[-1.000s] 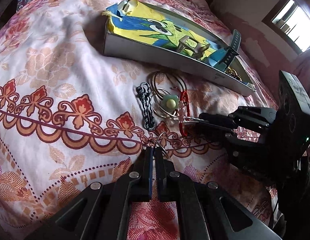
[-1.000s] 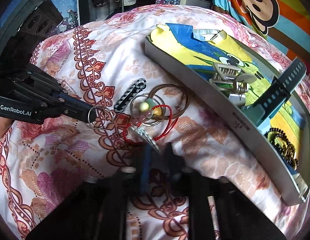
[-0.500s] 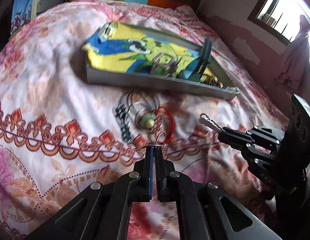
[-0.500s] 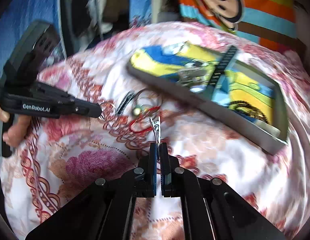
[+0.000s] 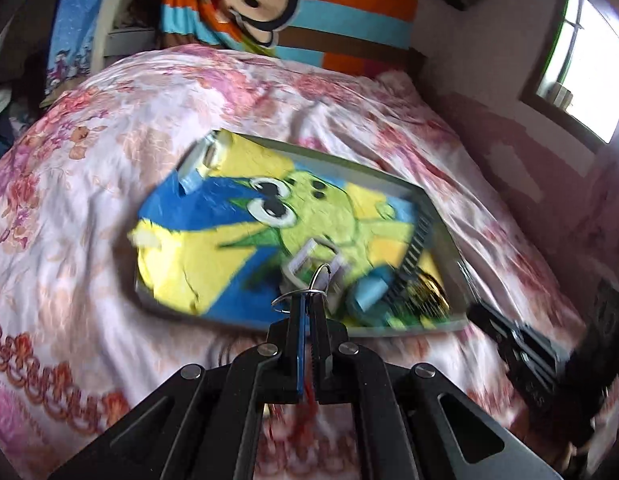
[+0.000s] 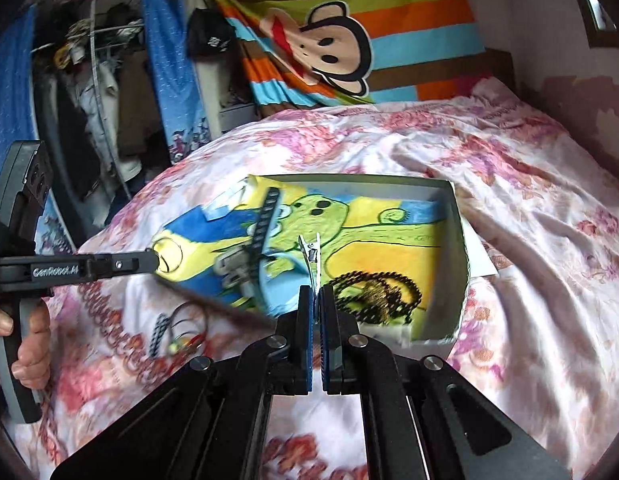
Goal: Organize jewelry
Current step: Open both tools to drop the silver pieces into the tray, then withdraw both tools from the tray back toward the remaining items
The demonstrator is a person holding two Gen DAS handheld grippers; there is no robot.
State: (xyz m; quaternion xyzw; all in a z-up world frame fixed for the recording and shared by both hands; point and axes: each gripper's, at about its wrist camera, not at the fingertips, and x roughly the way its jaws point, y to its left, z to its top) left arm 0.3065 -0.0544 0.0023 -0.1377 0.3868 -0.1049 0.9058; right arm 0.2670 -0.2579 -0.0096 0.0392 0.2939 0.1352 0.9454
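- The only readable writing is "GenRobot.AI", printed in white on the side of the black left tongs [image 6: 159, 259] as the right wrist view shows them; a person's hand [image 6: 27, 340] grips their grey handle at that picture's left edge.
- The left tongs [image 5: 308, 300] are clamped on a pair of thin silver wire hoops [image 5: 309, 286], held above the near edge of the shallow grey box [image 5: 449, 236].
- The right tongs [image 6: 316, 294] are pinched shut on a slim silver alligator hair clip [image 6: 311, 254], which stands up from the pads over the box [image 6: 455, 248].
- The box sits in the middle of the bed [image 6: 529, 200], on a pink floral bedsheet, and is lined with a yellow, blue and green cartoon drawing [image 5: 237, 232].
- Inside it lie a dark perforated watch strap [image 6: 265, 224], a tangled black and gold bead chain [image 6: 379, 294] near its right corner, and blurred silver clips [image 6: 235, 266] whose shape I cannot make out.
- On the bed outside the box's left corner is a small heap of loose jewelry [image 6: 179, 332]: a black link chain, wire hoops, a red cord and a pale bead, all smeared by blur.
- In the left wrist view that heap is hidden behind the tongs, and the right tongs [image 5: 479, 312] are only a dark blur at the right edge.
- A striped monkey-print cloth [image 6: 337, 48] hangs at the head of the bed.
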